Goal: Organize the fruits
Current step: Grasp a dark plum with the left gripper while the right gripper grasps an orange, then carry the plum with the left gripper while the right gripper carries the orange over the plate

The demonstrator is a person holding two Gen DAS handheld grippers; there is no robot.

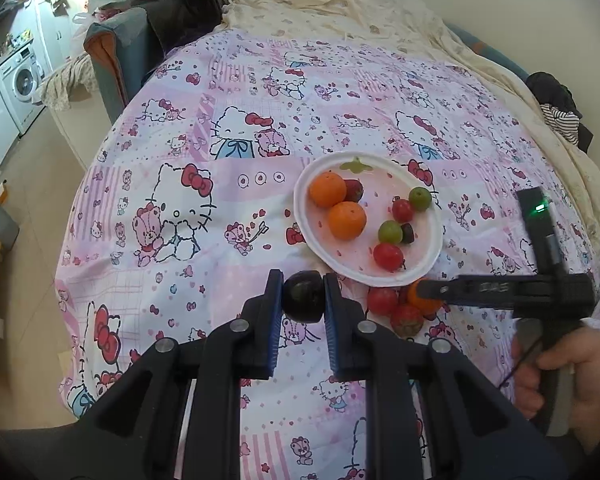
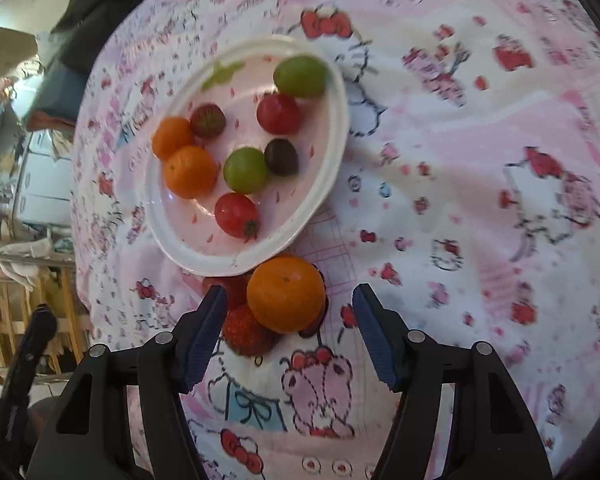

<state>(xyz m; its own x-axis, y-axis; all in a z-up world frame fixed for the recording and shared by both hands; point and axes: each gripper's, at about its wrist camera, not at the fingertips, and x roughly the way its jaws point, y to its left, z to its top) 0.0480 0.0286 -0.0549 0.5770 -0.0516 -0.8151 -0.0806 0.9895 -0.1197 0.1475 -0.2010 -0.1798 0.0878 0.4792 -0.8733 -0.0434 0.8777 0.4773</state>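
Left wrist view: the left gripper (image 1: pixel 303 298) has its blue pads clamped on a dark plum (image 1: pixel 303 297), held above the pink cartoon-print sheet (image 1: pixel 172 168) just short of the white plate (image 1: pixel 434 264). The plate carries two oranges, two green grapes, red tomatoes and dark fruit, with bare room along its far rim. An orange (image 2: pixel 286 294), a strawberry (image 2: pixel 246 332) and a tomato (image 1: pixel 382 301) lie touching off the plate's near edge. The right gripper (image 2: pixel 290 302) stands partly open around that orange, pads clear of it. Open sheet spreads left and right of the plate.
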